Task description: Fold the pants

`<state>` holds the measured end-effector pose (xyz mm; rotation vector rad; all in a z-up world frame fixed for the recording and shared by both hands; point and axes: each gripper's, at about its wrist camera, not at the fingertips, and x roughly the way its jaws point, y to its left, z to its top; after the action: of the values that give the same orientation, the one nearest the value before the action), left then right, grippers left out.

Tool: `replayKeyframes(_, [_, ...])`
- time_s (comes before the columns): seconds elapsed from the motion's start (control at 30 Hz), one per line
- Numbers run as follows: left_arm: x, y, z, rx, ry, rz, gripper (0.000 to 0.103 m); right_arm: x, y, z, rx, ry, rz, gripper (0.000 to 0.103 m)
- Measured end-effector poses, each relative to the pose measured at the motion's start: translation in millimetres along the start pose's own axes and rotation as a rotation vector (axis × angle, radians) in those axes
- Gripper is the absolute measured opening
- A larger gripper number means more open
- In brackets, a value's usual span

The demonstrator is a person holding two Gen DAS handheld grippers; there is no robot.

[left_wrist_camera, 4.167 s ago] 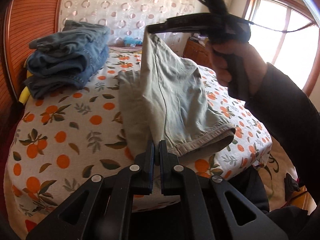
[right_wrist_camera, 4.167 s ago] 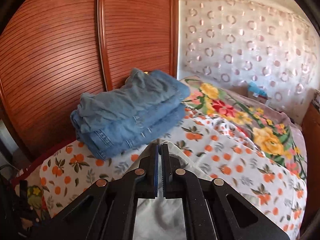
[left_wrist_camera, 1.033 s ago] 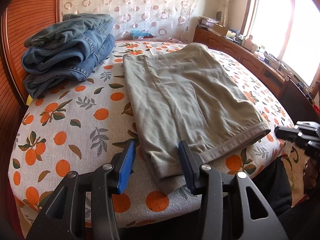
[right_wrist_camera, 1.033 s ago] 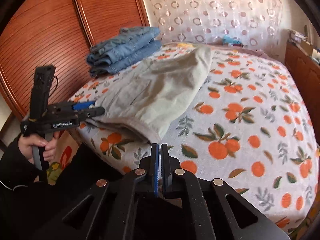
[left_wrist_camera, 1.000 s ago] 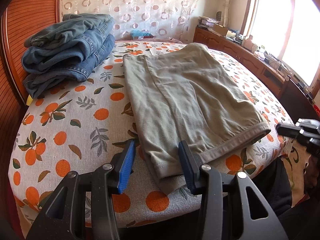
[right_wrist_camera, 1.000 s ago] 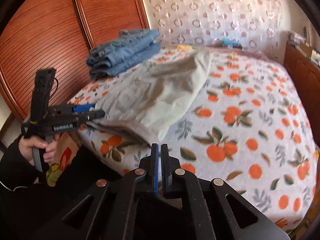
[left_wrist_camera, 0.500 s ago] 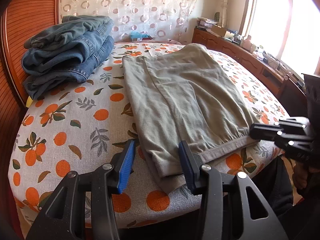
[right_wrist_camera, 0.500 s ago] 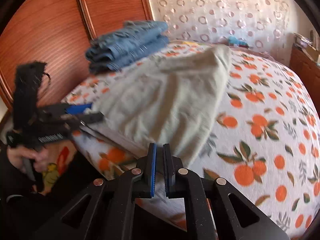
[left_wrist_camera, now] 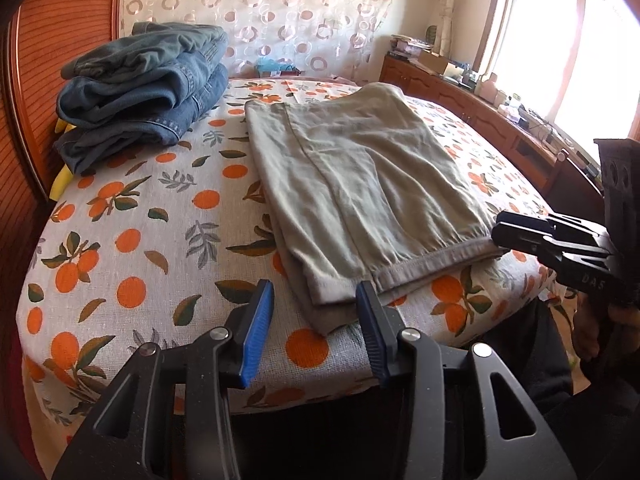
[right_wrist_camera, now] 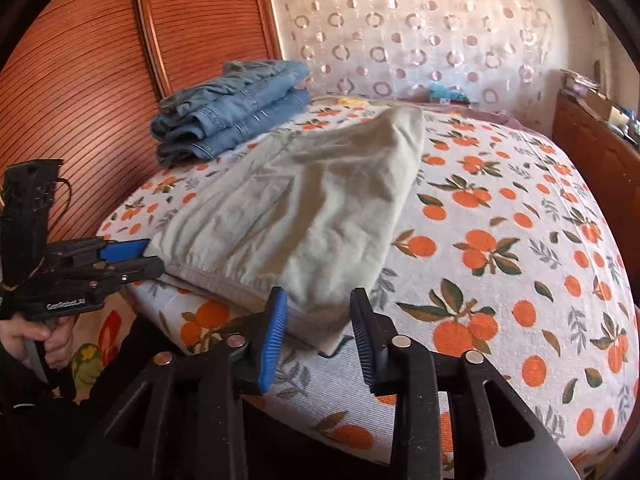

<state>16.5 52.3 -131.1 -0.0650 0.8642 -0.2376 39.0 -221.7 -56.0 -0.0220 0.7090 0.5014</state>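
The beige pants [left_wrist_camera: 360, 176] lie folded flat on the bed, waistband end towards me; they also show in the right wrist view [right_wrist_camera: 304, 216]. My left gripper [left_wrist_camera: 314, 304] is open, its fingers on either side of the near left corner of the pants. It also shows at the left of the right wrist view [right_wrist_camera: 140, 258]. My right gripper [right_wrist_camera: 318, 312] is open, its fingers on either side of the near right corner. In the left wrist view it [left_wrist_camera: 500, 236] touches the waistband's right end.
A stack of folded blue jeans [left_wrist_camera: 140, 88] sits at the bed's far left, by the wooden wardrobe [right_wrist_camera: 80, 80]. The bed [left_wrist_camera: 140, 240] has an orange-print sheet. A wooden sideboard [left_wrist_camera: 480, 120] with small items runs under the window on the right.
The pants were laid down flat and my left gripper opened. In the last second my right gripper moved in to the right corner of the waistband and opened.
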Motion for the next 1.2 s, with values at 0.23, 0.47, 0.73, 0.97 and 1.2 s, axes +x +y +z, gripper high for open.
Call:
replayKeyframes(0.23, [-2, 1, 4, -0.030, -0.007, -0.007, 0.044, 6, -3, -5, 0.021, 0.028, 0.013, 0.037])
replayKeyframes(0.47, [-8, 5, 16, -0.044, -0.045, -0.034, 0.027, 7, -4, -5, 0.027, 0.028, 0.017, 0.039])
replayKeyframes(0.73, [-1, 3, 13, -0.051, -0.012, -0.041, 0.006, 8, -3, -6, 0.022, 0.019, 0.017, 0.040])
replayKeyframes(0.97, [-17, -7, 12, -0.012, -0.010, -0.024, 0.005, 8, -4, -8, 0.021, 0.015, 0.020, 0.041])
replayKeyframes(1.2, [-3, 0, 3, -0.053, 0.032, 0.014, 0.014, 8, -3, -8, 0.022, 0.018, 0.022, 0.044])
